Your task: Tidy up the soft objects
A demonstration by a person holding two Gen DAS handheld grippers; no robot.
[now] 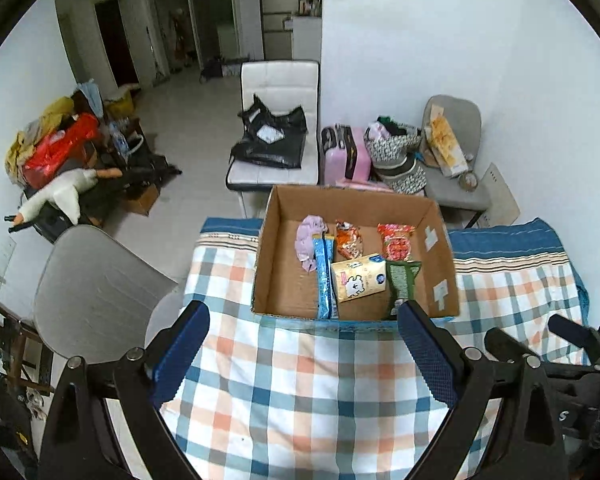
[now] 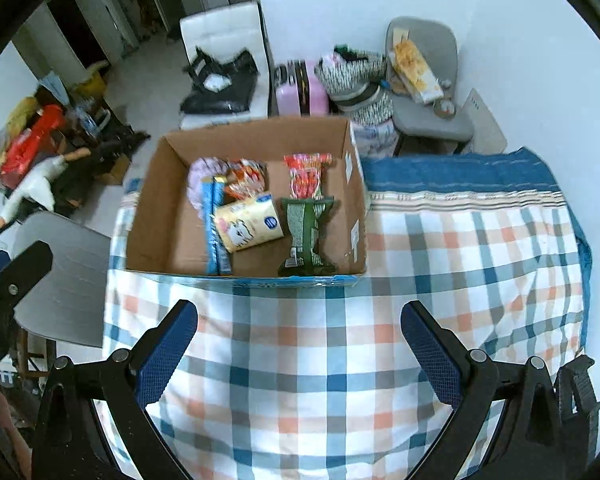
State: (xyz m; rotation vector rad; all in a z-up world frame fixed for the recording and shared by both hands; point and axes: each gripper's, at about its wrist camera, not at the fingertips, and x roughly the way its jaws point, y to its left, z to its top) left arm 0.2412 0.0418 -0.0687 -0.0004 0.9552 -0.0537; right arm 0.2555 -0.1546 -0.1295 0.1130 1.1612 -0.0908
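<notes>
A cardboard box point(image 1: 284, 284) point(image 2: 160, 216) stands at the far side of the checked tablecloth point(image 1: 300, 380) point(image 2: 312, 360). Inside lie a lilac cloth point(image 1: 309, 240) point(image 2: 204, 174), a blue packet point(image 1: 325, 276) point(image 2: 216, 228), a cream tissue pack point(image 1: 358, 282) point(image 2: 248, 224), a green packet point(image 1: 402, 286) point(image 2: 306, 232), an orange snack bag point(image 1: 349, 240) point(image 2: 246, 178) and a red snack bag point(image 1: 396, 242) point(image 2: 306, 178). My left gripper point(image 1: 304, 312) hovers open over the cloth, just short of the box. My right gripper point(image 2: 300, 312) is open too, nothing between its fingers.
A grey chair point(image 1: 96, 292) point(image 2: 64, 276) stands left of the table. Behind the box are a white chair with a black bag point(image 1: 276, 136), a pink suitcase point(image 1: 346, 156), patterned bags and another grey chair point(image 1: 456, 160). A pile of belongings point(image 1: 68, 160) fills the left floor.
</notes>
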